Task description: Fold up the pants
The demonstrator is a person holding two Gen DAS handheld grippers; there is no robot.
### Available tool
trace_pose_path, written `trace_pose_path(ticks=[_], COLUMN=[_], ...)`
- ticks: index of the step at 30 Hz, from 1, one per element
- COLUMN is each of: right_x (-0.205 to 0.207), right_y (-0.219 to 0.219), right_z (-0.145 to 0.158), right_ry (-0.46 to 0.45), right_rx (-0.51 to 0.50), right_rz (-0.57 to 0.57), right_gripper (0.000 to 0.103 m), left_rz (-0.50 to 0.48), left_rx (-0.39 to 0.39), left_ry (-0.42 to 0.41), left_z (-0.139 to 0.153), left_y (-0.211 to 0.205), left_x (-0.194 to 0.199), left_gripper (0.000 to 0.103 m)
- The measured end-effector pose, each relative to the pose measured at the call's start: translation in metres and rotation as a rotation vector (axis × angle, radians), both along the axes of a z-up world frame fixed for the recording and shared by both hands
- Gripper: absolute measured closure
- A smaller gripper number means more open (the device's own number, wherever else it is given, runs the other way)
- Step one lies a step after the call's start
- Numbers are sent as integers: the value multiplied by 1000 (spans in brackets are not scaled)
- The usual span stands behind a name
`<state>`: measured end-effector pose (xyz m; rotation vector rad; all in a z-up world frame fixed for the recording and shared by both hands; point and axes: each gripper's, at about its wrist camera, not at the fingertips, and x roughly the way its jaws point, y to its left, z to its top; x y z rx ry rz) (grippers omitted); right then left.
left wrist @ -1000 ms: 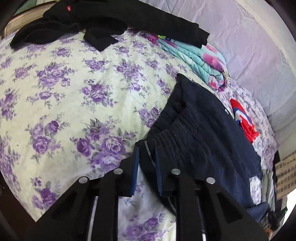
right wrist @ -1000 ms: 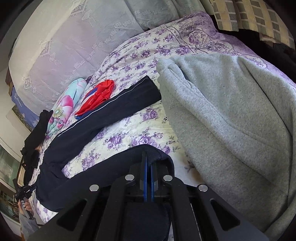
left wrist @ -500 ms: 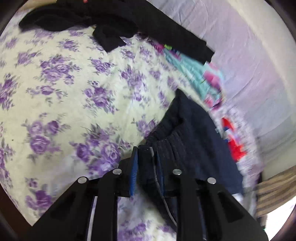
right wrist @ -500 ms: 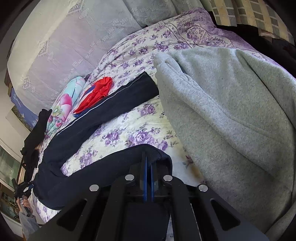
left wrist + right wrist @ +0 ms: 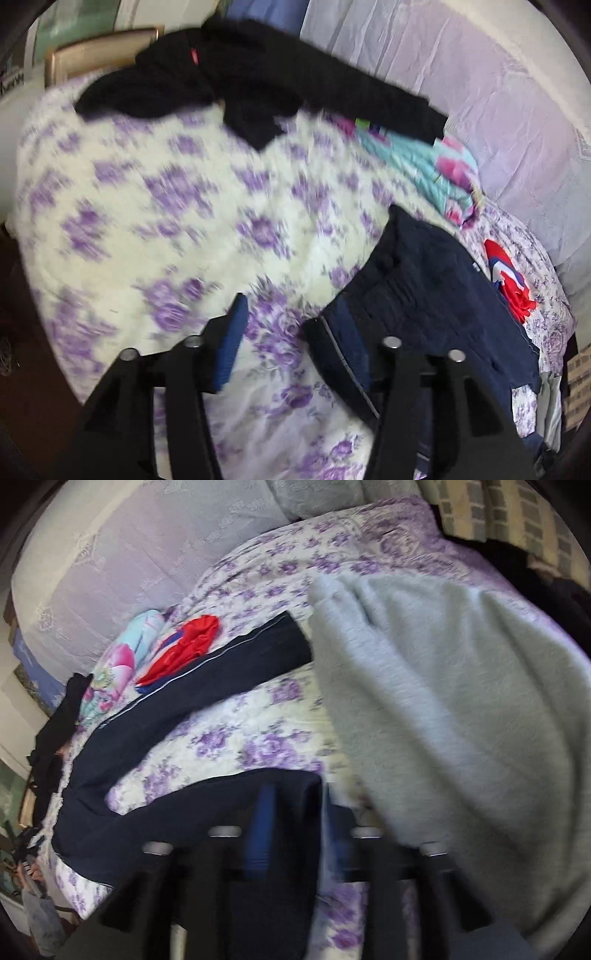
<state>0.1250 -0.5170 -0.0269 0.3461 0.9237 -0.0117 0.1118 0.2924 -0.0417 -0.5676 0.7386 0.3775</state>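
Two grippers stand over a bed with a purple-flowered bedspread (image 5: 155,206). Left gripper (image 5: 291,347), bottom centre of its frame: fingers (image 5: 231,347) opening, gap wide, bedspread showing between them; the navy pants (image 5: 436,295) waistband lies against the right-hand finger, not pinched. Right gripper (image 5: 299,834), bottom centre of its frame: fingers opening, a pant-leg hem (image 5: 288,786) lying between them, blurred, no pad pressing it. Pants spread from lower left to centre. Grey fleece garment (image 5: 461,709) fills the right; red cloth (image 5: 184,646) upper left.
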Motion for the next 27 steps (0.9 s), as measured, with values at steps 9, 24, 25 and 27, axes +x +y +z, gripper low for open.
trace_pose_path(ticks=[9,24,25,27], right_x=[-69,-94,-92,-94], right_y=[7,40,33,22], right_z=[-7,-35,-26,-4], right_ry=[42,-81,-97,-141], right_rx=[-29,87,97,109], right_rz=[22,74,62,51], right_gripper=[41,90,94,94], left_rz=[-253,-957,-971,-988], left_rx=[78,240,242,241], left_ry=[-34,53,67,97], left_z=[24,6,2,-6], left_y=[-84,-362,-370,-383], left_x=[14,113,116,123], left_gripper=[51,42,42,42])
